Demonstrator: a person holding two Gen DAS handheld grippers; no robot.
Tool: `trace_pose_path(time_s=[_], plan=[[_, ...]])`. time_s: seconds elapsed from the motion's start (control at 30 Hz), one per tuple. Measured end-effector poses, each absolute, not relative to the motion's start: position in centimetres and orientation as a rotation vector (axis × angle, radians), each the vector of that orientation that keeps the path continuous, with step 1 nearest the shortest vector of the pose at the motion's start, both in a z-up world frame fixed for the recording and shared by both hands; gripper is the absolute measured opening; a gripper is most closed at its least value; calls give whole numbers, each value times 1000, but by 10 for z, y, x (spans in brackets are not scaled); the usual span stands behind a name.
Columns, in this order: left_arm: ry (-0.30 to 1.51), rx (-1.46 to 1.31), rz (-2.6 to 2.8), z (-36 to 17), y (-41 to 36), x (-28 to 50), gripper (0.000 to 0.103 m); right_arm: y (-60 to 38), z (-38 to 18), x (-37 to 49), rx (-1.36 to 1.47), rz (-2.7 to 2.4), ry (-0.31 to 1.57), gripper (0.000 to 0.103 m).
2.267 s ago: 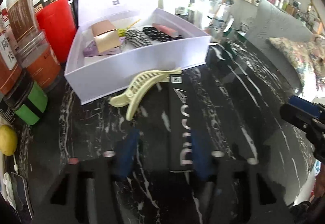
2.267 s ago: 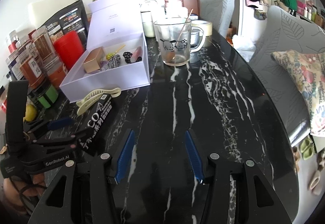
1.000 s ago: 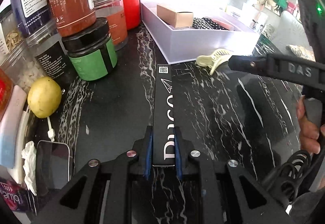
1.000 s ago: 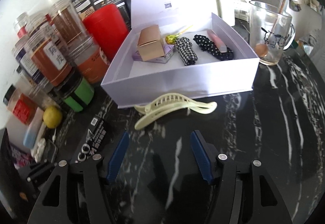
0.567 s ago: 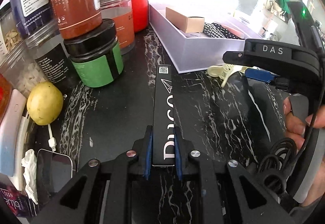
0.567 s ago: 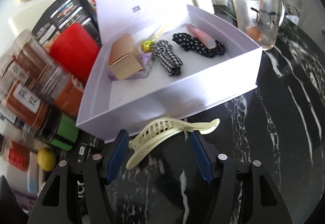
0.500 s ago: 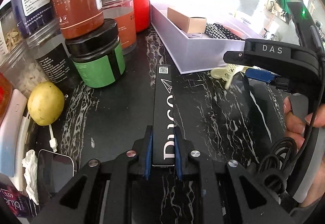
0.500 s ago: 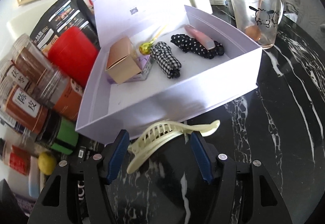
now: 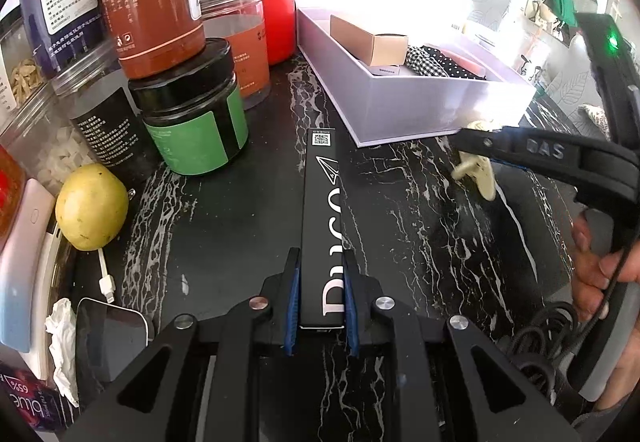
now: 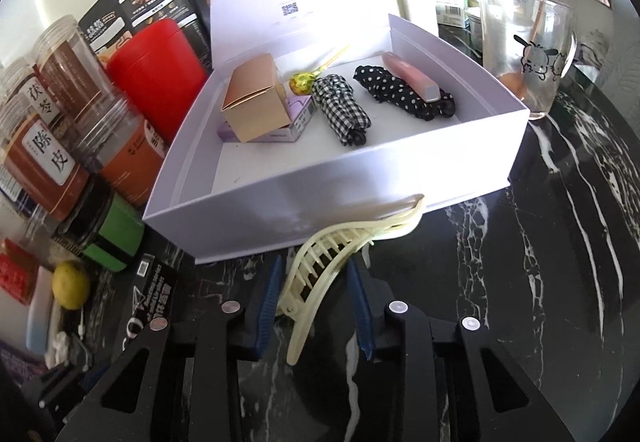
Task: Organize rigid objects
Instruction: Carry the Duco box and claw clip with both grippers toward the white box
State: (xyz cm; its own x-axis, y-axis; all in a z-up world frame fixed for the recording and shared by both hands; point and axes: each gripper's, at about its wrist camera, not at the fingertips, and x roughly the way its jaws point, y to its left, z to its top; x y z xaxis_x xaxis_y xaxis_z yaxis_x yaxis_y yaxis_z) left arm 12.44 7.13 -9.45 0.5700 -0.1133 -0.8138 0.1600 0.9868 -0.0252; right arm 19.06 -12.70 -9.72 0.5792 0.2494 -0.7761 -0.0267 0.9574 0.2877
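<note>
One white box holds two small boxes, two hair ties, one lollipop and one pink clip. Outside are one yellow claw clip, one long black box, one lemon, maybe seven jars.

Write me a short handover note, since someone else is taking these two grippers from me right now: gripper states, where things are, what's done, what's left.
Left gripper: shut on the long black box, which lies flat on the marble table.
Right gripper: fingers either side of the cream hair claw; whether they grip it is unclear. The claw sits just in front of the white box.
Done: gold carton, gingham scrunchie, polka-dot scrunchie, pink clip and lollipop are in the white box.
Left: probably claw and black box go in.
</note>
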Motion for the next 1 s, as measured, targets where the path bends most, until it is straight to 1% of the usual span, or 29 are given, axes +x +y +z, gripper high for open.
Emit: trace_pose_path(time_s=[0.2, 0.33, 0.57, 0.77, 0.83, 0.9, 1.0], plan=[[956, 61, -165, -94, 68, 130, 19, -140, -95, 165, 244, 213, 948, 21], [956, 77, -172, -94, 64, 134, 19, -156, -95, 141, 251, 221, 934, 21], [968, 84, -194, -95, 53, 139, 19, -162, -90, 107, 117, 232, 955, 21], [920, 73, -190, -98, 53, 132, 19, -170, -89, 101, 133, 190, 956, 22], [919, 85, -199, -98, 51, 130, 19, -169, -90, 102, 131, 185, 965, 23], [928, 84, -208, -97, 50, 128, 19, -167, -90, 103, 118, 180, 961, 26], [941, 93, -229, -96, 48, 123, 19, -163, -89, 103, 97, 172, 958, 27]])
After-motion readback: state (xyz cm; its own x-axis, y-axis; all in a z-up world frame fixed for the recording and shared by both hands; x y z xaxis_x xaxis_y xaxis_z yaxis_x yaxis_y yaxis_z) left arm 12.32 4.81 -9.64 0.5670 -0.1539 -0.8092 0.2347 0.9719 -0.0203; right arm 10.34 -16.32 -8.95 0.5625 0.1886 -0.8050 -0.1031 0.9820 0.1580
